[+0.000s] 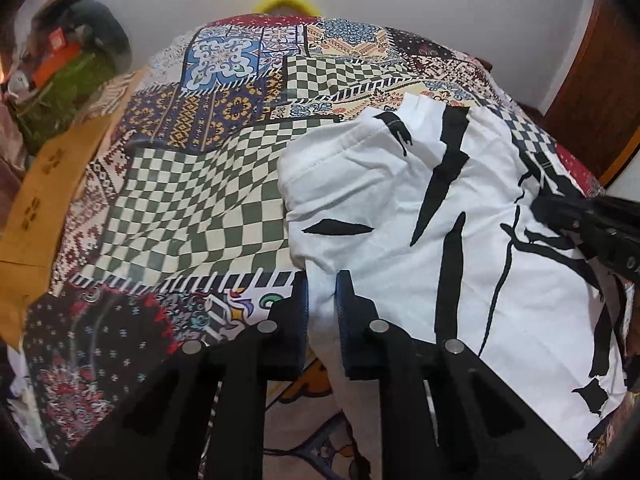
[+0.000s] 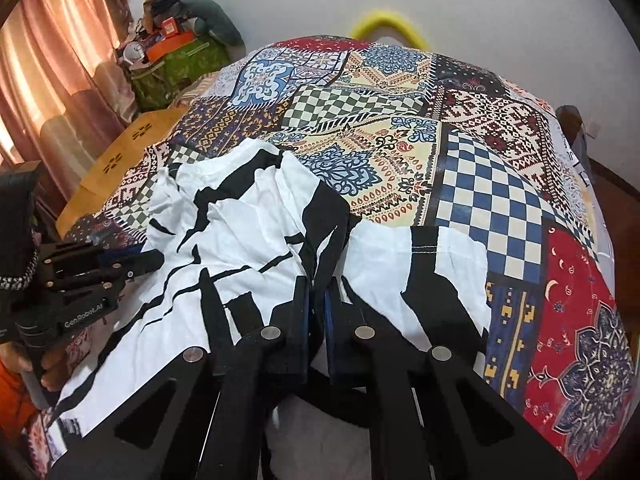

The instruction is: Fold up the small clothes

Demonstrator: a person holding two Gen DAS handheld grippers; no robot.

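Both grippers pinch the near edge of the garment, ready to fold.

The white-and-black garment [image 2: 256, 224] lies rumpled on the patchwork cloth [image 2: 492, 200]; left gripper [image 1: 322, 294] and right gripper [image 2: 318, 300], at 6 o'clock, are each narrowed on a bunch of fabric. Next, probably: lift together and carry toward 12 o'clock.

Hiding the near hem of the crumpled white garment with black slashes [image 1: 384, 208] behind the black left tongs [image 1: 322, 304]; running off the lower right edge in the left wrist view. Covering much of the patchwork-printed cloth on the surface [image 2: 400, 152]. Blurring into an unreadable heap: the green bag stuffed with orange and grey odds [image 2: 176, 64]. Showing only as an arc, the yellow curved ring [image 2: 386, 26] behind the far edge.
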